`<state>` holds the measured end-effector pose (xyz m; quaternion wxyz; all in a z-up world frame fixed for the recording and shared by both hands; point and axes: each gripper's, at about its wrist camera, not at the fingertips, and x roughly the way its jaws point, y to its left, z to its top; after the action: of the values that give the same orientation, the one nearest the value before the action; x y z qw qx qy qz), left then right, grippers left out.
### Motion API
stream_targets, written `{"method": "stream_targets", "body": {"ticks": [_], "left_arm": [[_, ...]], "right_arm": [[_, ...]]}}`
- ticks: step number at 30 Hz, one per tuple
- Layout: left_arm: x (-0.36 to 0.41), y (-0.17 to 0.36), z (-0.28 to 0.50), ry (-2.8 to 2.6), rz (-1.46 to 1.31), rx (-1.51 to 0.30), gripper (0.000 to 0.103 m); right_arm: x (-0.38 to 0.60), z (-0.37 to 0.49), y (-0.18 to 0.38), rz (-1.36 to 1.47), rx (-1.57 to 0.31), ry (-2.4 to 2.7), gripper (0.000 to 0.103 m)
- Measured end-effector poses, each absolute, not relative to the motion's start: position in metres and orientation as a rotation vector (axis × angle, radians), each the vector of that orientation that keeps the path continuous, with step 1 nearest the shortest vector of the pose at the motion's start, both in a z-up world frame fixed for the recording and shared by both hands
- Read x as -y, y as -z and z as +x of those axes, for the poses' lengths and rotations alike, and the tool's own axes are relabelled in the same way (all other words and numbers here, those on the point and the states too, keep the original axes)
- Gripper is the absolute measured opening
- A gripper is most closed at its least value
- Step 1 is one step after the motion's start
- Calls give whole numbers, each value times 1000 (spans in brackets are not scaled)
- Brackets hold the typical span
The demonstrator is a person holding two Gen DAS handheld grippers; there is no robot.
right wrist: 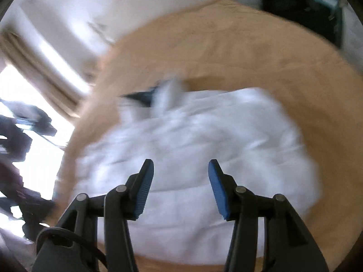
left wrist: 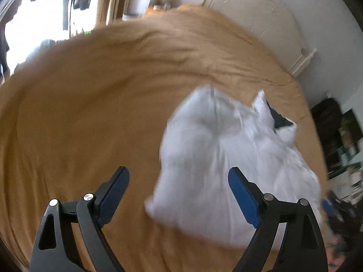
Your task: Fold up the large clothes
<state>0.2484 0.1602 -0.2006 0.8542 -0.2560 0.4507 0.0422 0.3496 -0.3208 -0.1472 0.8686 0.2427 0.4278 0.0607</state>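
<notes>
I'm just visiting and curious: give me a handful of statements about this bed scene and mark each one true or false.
1. A crumpled white garment lies on a tan-orange bedspread. True.
2. The left gripper is clamped on the white garment. False: its jaws stand wide apart with nothing pinched between them.
3. The right gripper is empty too. True: its blue pads stand apart above the cloth.
4. The white garment is neatly folded into a flat square. False: it is a rumpled heap, with a bit of dark blue fabric showing at its far edge.
5. The bedspread is bright green. False: it is tan-orange.
</notes>
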Motion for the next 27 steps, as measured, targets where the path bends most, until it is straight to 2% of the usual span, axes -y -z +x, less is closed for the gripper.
{"method": "stream_targets", "body": {"ticks": [3, 6, 8, 15, 18, 21, 22, 23, 25, 27], "left_arm": [[-151, 232, 218, -83, -601, -990, 89], [-146, 260, 214, -69, -699, -1045, 89], [-144, 271, 220, -40, -758, -1059, 89], [-135, 273, 251, -35, -817, -948, 89], [-134, 280, 269, -59, -874, -945, 97], [-140, 292, 279, -83, -960, -929, 96], [-145, 296, 279, -102, -967, -928, 82], [-146, 298, 282, -129, -966, -931, 74], [-143, 294, 286, -132, -957, -933, 43], [-137, 279, 286, -98, -912, -913, 29]], "right_arm": [[286, 347, 164, 516, -918, -200, 52], [261, 360, 215, 385, -1049, -113, 47], [255, 363, 231, 326, -1057, -86, 47], [248, 370, 192, 300, -1028, -133, 50], [244, 371, 185, 279, -1008, -141, 50], [239, 374, 184, 238, -1011, -133, 50], [236, 377, 187, 226, -1017, -131, 50], [234, 378, 188, 210, -1021, -126, 50], [232, 378, 195, 179, -1034, -104, 50], [230, 383, 207, 152, -1061, -75, 50]]}}
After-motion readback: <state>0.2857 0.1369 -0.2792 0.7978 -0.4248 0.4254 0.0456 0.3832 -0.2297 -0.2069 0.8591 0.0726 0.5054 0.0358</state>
